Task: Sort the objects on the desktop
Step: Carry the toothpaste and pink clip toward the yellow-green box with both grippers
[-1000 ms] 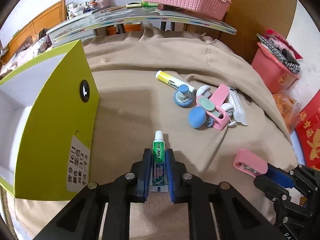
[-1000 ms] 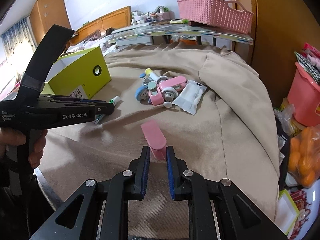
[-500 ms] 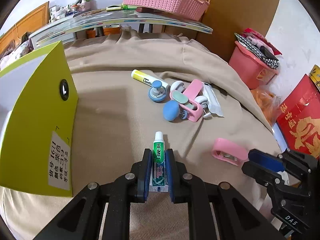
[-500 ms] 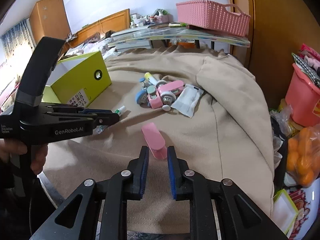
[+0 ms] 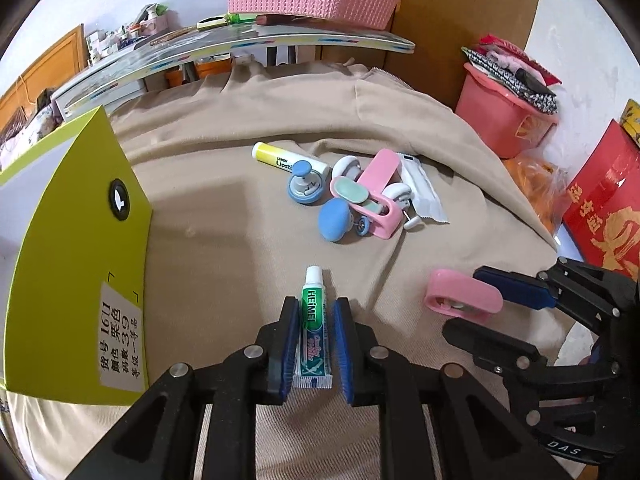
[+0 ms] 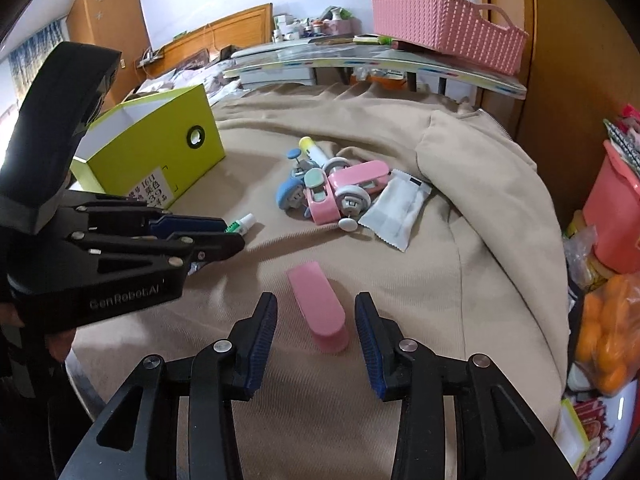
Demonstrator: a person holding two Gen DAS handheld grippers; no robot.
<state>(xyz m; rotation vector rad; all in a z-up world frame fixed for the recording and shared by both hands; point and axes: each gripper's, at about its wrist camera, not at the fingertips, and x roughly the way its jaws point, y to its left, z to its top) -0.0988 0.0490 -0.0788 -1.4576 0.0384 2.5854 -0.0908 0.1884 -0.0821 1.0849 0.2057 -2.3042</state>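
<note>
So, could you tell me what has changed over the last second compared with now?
The right gripper has opened and let go of the pink case, which now lies on the beige cloth between its fingers. The left gripper stays closed around the toothpaste tube, and the yellow-green box and the toy pile are as before.

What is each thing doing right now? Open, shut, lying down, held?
Left gripper: fingers on both sides of the toothpaste tube, apparently gripping it.
Toothpaste tube: capped, between the left gripper's fingers.
Right gripper: open.
Pink case: lying on the cloth between the open fingers, not held.
Green box: top open.
Lip balm: lying flat, cap on.
White packet: lying flat, sealed.
</note>
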